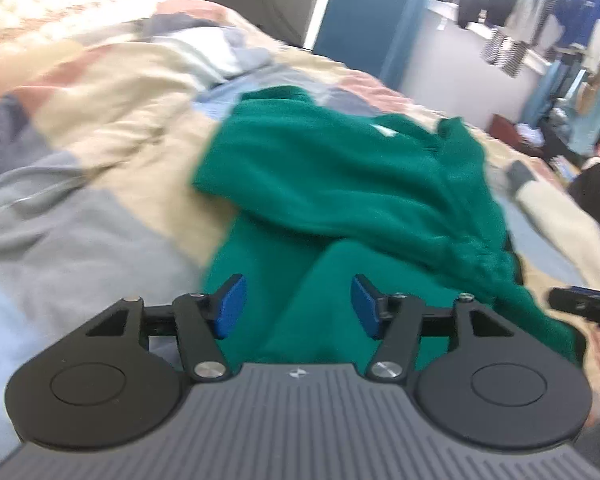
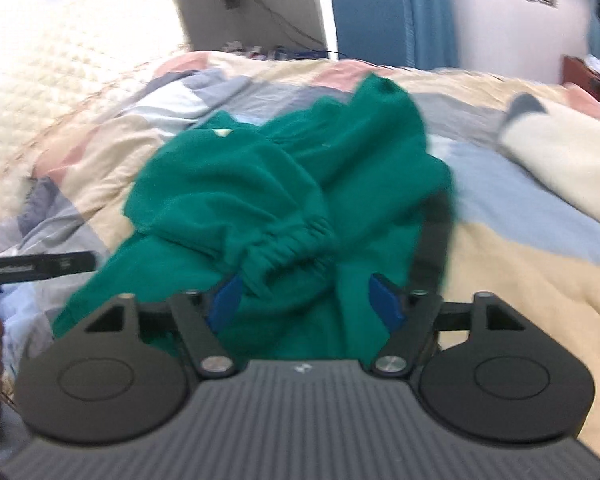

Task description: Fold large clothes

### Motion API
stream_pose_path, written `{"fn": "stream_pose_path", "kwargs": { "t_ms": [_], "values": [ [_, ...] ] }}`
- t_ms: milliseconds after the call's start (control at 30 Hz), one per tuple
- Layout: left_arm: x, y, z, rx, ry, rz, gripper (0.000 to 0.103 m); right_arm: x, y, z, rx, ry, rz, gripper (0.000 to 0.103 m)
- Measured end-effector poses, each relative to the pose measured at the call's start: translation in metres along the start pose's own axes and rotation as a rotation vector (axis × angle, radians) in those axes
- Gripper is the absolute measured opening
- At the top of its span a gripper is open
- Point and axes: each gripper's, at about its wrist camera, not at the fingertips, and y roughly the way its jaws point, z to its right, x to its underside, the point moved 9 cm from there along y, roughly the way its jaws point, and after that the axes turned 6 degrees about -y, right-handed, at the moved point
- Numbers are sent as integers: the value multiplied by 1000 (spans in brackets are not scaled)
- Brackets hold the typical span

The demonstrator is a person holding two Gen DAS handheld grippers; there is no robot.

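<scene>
Both claws, left and right, stand released, gripping nothing; green garment lies bunched on the quilt, partly doubled over; folding looks barely begun, smoothing left.

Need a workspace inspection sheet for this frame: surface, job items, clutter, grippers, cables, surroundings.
Surface: bed with a patchwork quilt in beige, grey, pink and blue; rumpled.
Job's things: one green garment lying bunched on the quilt, elastic hem gathered toward the cameras, white neck label showing; not yet a neat fold.
Clutter: nothing seen on the quilt besides the garment.
Grippers: left gripper open, nothing between its blue pads; right gripper open, cloth under it, not pinched.
Cables: wires hanging from a wall outlet behind the bed.
Surroundings: blue panel beyond the bed, hanging clothes at far right; frames motion-blurred.
</scene>
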Motion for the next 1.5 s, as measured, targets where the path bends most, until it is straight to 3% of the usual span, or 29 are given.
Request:
{"fn": "stream_pose_path", "kwargs": {
  "t_ms": [100, 200, 300, 500, 633, 833, 1067, 1167, 1267, 1367, 1500],
  "values": [
    [-1, -11, -19, -24, -50, -15, 71, 4, -6, 27, 132, 51, -17, 86],
    [-3, -23, -42, -51, -116, -13, 78, 6, -12, 57, 187, 185, -13, 86],
    [-5, -27, -69, -81, -185, -27, 79, 16, -9, 82, 225, 321, -41, 87],
    [1, -12, -115, -78, -410, -115, 79, 52, 16, 116, 119, 669, -176, 86],
    [15, 7, -113, 2, -480, -211, 79, 73, 33, 114, -3, 846, -256, 87],
    [27, 24, -86, 113, -485, -236, 79, 74, 46, 80, -200, 850, -307, 89],
    [21, 23, -60, 250, -508, -205, 78, 60, 37, 44, -398, 825, -230, 89],
    [32, 25, -64, 197, -513, -248, 79, 59, 39, 47, -362, 835, -227, 89],
    [35, 29, -64, 171, -496, -266, 79, 73, 50, 56, -233, 830, -278, 86],
    [32, 22, -57, 211, -471, -244, 78, 81, 56, 56, -169, 810, -306, 86],
    [27, 5, -53, 280, -480, -214, 78, 77, 54, 47, -197, 775, -309, 88]
  ]
}}
